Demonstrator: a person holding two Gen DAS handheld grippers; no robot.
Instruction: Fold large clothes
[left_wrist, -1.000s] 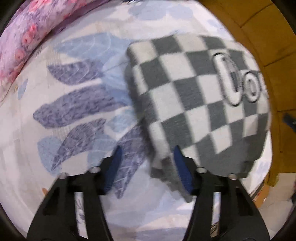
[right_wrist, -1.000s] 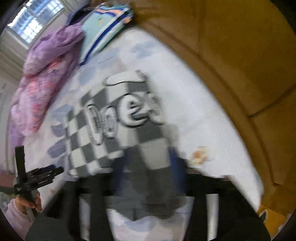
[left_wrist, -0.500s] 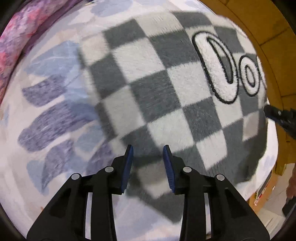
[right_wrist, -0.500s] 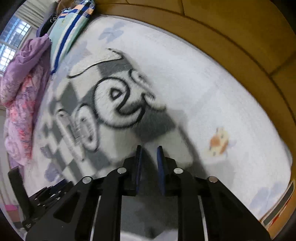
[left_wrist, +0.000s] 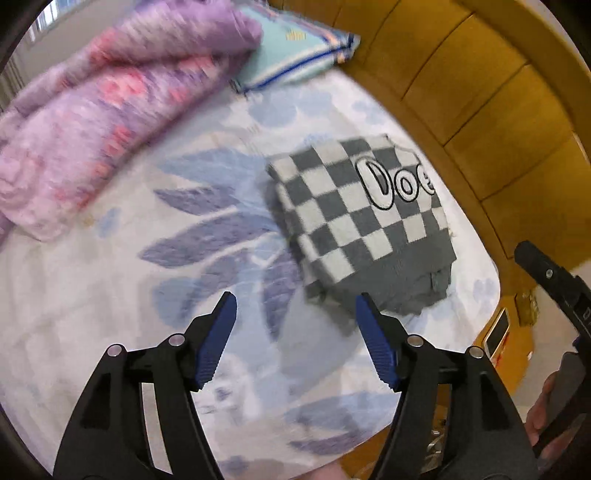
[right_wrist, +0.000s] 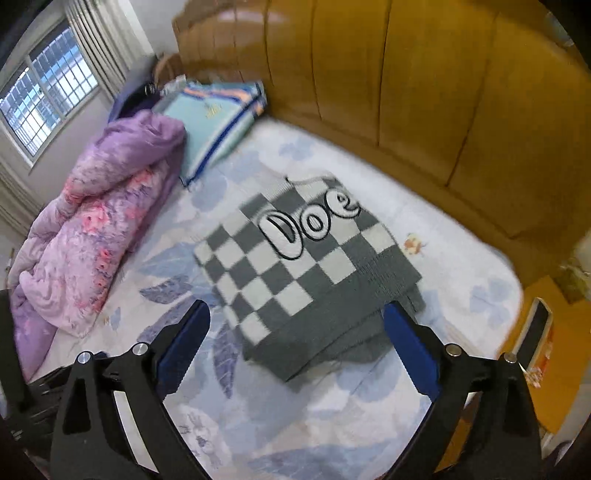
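Note:
A grey-and-white checkered sweater (left_wrist: 364, 221) (right_wrist: 306, 266) with white bubble lettering lies folded into a compact stack on the bed, near the wooden headboard. My left gripper (left_wrist: 295, 306) hangs above the sheet, to the left of and nearer than the stack's corner; its jaws are opening with nothing between them. My right gripper (right_wrist: 297, 314) is raised above the stack's near edge, jaws opening wide and holding nothing. The right gripper's black body (left_wrist: 554, 284) and a hand show at the right edge of the left wrist view.
The bed sheet (right_wrist: 332, 413) is white with blue leaf prints. A purple floral quilt (right_wrist: 107, 221) is bunched at the left, with a turquoise striped pillow (right_wrist: 218, 125) beside it. A wooden headboard (right_wrist: 424, 92) runs behind; a window (right_wrist: 44, 99) is at far left.
Both grippers let go of the sweater, opened and lifted up and back from it. The sweater now rests folded on the bed and looks much smaller in both views.

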